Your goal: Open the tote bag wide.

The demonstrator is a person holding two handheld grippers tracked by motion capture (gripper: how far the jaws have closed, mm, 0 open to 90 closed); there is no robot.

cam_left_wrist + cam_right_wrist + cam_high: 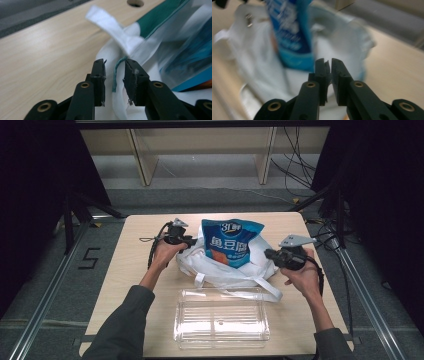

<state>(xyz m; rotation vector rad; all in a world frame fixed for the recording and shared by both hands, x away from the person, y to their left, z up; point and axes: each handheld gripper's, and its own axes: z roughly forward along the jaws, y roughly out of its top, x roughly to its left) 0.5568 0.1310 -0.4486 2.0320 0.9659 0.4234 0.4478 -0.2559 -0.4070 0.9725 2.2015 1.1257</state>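
High view: a person at a wooden table (125,270) works a white cloth bag (225,267) from both sides, left gripper (192,241) at the bag's left edge, right gripper (267,253) at its right. A blue snack packet (231,241) w/ printed characters stands up out of the bag at table centre. A clear plastic container (221,317) sits just in front of the bag, near the table's front edge.

Left gripper view: jaws apart by a narrow gap, w/ the bag's green-trimmed edge (115,75) running between them; can't tell if the pads touch the fabric. A white handle strap (107,23) loops above.

Right gripper view: jaws nearly together, pinched on a thin fold of the bag's white fabric; blurred blue packet (289,32) rises just beyond.
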